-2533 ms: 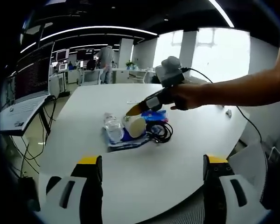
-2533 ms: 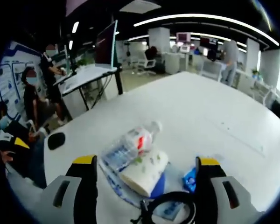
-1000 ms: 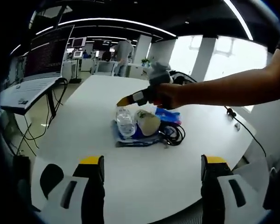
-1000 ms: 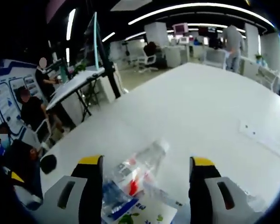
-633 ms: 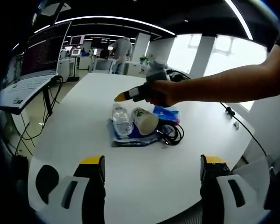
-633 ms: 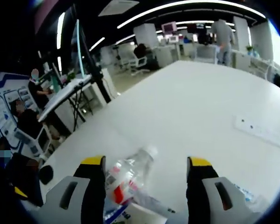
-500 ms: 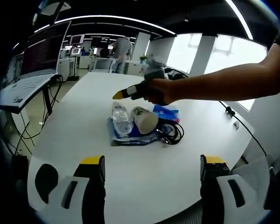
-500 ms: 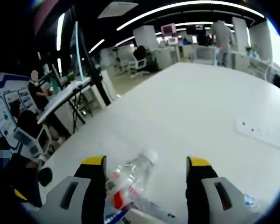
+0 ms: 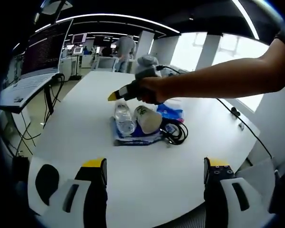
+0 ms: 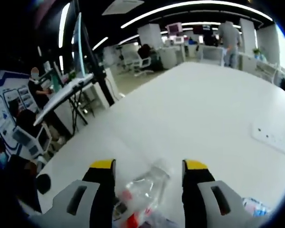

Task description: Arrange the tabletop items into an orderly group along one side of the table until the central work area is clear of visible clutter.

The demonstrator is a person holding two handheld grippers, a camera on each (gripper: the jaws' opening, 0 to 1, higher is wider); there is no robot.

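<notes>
A small pile lies mid-table in the left gripper view: a clear water bottle [image 9: 124, 118] on its side, a white paper cup [image 9: 148, 118], a blue packet [image 9: 171, 111] and a black coiled cable [image 9: 177, 134], all on a flat blue-and-white sheet [image 9: 133, 138]. A person's hand holds my right gripper [image 9: 115, 96] just above the bottle. In the right gripper view the bottle [image 10: 145, 190] lies lengthwise between the jaws of the right gripper [image 10: 149, 165], which stand open close beside it. My left gripper [image 9: 154, 164] hangs open over the near table edge, holding nothing.
A black mouse [image 9: 46, 180] rests near the left jaw and shows again as the mouse [image 10: 42, 183]. A laptop [image 9: 23, 88] sits on a side desk. A socket strip [image 10: 274, 137] lies far right. The white table [image 9: 147, 166] is bare around the pile.
The right gripper has moved forward over the bottle, so the bottle now sits between its jaws, which stand slightly closer together. The left gripper has stayed in place.
</notes>
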